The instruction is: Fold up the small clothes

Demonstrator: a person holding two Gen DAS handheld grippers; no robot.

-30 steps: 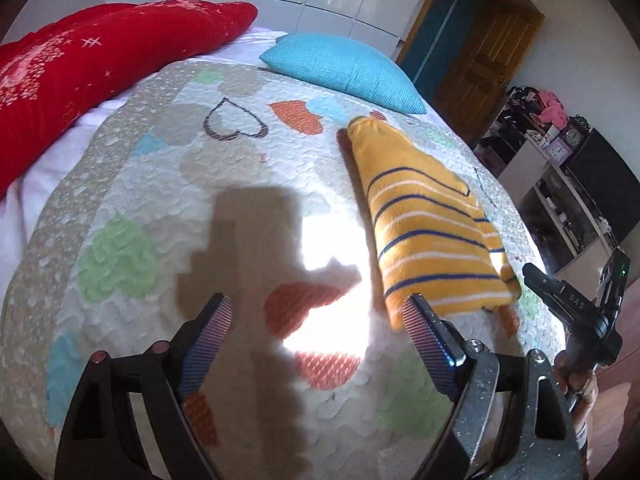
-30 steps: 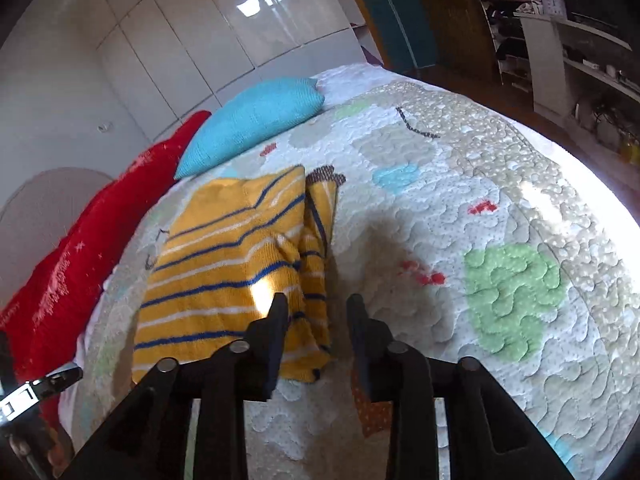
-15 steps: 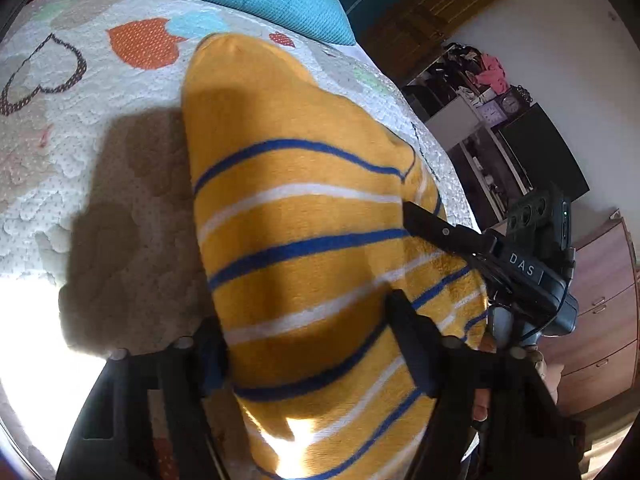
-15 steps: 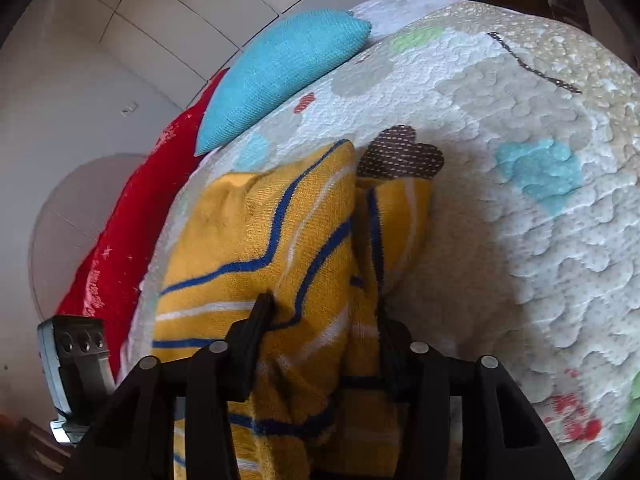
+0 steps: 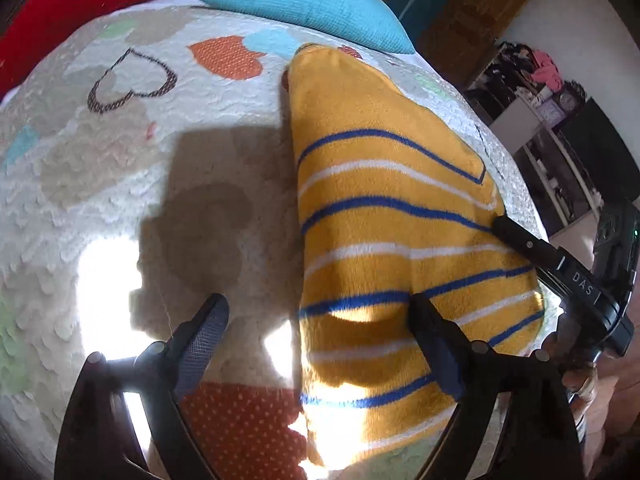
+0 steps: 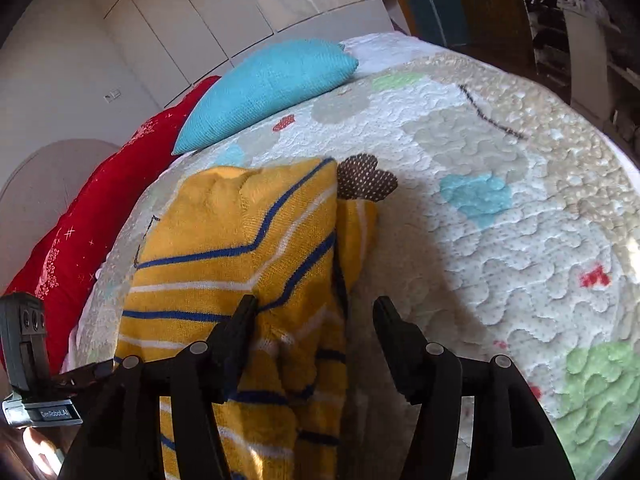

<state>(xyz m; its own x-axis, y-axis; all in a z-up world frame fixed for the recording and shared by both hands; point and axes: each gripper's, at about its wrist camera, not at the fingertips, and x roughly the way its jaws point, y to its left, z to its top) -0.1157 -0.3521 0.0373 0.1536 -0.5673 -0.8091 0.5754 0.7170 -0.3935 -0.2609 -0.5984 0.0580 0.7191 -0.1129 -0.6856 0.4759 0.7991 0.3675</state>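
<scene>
A yellow sweater (image 5: 380,208) with blue and white stripes lies folded flat on the heart-patterned quilt (image 5: 120,160). My left gripper (image 5: 316,320) straddles the sweater's left edge near its bottom, jaws opening, with one fingertip (image 5: 424,320) over the knit and the pads not pressing. In the right wrist view the same sweater (image 6: 224,240) has its right folded edge between the fingers of my right gripper (image 6: 316,316), whose jaws are also opening, pads off the cloth. The right gripper's finger (image 5: 528,244) shows at the sweater's right side.
A turquoise pillow (image 5: 304,0) and a red pillow (image 5: 80,4) lie at the head of the bed. Shelves with clutter (image 5: 560,120) and a wooden door (image 5: 460,12) stand beyond the right edge. The quilt (image 6: 500,240) stretches right of the sweater.
Both grippers came in over the sweater, narrowed on its edges half a second ago, and now stand wider. The sweater lies flatter than when bunched between the right fingers.
</scene>
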